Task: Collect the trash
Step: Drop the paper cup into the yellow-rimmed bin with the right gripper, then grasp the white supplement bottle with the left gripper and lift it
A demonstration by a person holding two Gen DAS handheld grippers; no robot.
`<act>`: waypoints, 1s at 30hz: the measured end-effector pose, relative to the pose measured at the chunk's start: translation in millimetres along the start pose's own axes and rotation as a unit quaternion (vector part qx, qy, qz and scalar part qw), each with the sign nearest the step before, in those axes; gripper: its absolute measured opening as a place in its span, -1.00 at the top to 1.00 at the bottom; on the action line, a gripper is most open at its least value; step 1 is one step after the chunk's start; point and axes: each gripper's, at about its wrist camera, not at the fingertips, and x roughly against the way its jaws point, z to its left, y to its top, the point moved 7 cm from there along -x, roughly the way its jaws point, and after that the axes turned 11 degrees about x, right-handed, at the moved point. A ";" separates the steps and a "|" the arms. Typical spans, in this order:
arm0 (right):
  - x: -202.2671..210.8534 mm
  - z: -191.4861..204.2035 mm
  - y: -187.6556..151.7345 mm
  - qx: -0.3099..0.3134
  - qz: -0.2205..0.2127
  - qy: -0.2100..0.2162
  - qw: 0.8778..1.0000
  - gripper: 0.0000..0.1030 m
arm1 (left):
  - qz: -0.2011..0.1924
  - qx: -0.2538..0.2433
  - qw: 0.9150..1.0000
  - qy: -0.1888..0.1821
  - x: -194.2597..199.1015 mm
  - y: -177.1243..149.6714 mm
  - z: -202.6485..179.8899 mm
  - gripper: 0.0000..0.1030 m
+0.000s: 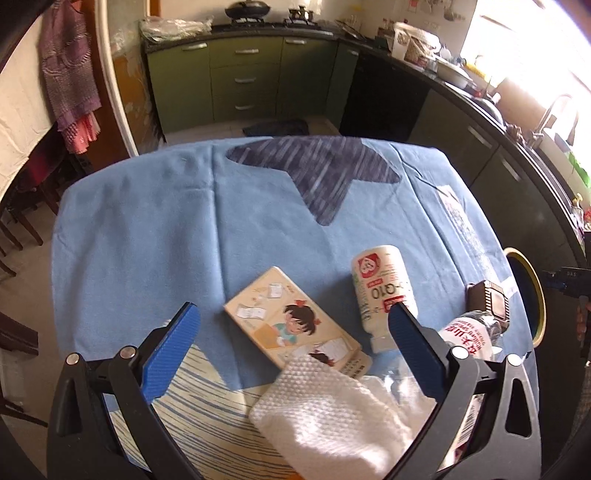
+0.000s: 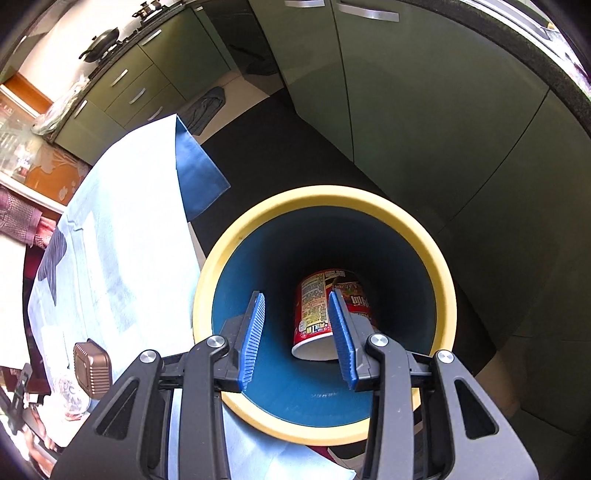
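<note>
- Trash scattered on a table under a blue cloth (image 1: 147, 229) with a dark star shape.
- Box (image 1: 291, 321), beige with a cartoon girl, lying flat near the middle of the near edge.
- Tissue (image 1: 332, 417), white and dimpled, crumpled, overlapping the near corner of the box.
- White bottle (image 1: 380, 288) marked Q10, lying on its side just right of the box, cap toward the camera.
- Clear bottle (image 1: 469, 336) with a red and white label, lying right of the white bottle, partly hidden behind the right finger.
- Small brown ribbed block (image 1: 491, 302) standing at the table's right edge, next to the clear bottle; also visible at lower left in the right wrist view.
- Left gripper (image 1: 295, 325) hovering over the near edge, jaws spread wide, box and tissue between them, nothing gripped.
- Bin (image 2: 432, 236), round, yellow rim and blue inside, standing on the floor just beside the table's right edge.
- Cup (image 2: 325, 314), red with printed label, lying tilted at the bottom of the bin, open mouth toward the camera.
- Right gripper (image 2: 297, 328) directly over the bin mouth, pointing down, jaws parted and empty.
- Green cabinets (image 1: 243, 81) along the back and right walls, with a wok (image 1: 247, 9) on the stove.
</note>
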 end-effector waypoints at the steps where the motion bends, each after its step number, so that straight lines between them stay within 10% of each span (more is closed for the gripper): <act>1: -0.6 1.8 -1.5 0.001 0.001 0.002 1.000 0.29 | 0.017 -0.005 1.000 0.001 -6.6 1.1 -9.0 -0.88; 14: 7.4 -14.9 -21.5 0.000 0.000 0.017 1.000 0.27 | 0.136 0.006 0.989 0.052 -62.7 -2.9 -55.5 -0.71; 18: 6.2 -21.3 -27.9 -0.003 0.001 0.023 1.000 0.27 | 0.164 0.011 0.985 0.045 -74.6 -11.1 -62.2 -0.38; 23: 5.8 -17.8 -31.4 0.002 0.002 0.030 1.000 0.27 | 0.181 0.012 0.982 0.045 -85.9 -18.3 -66.7 0.08; 30: 17.2 -8.6 -31.1 0.009 -0.016 0.046 0.999 0.27 | 0.157 -0.005 0.987 0.038 -79.0 -11.0 -75.7 0.12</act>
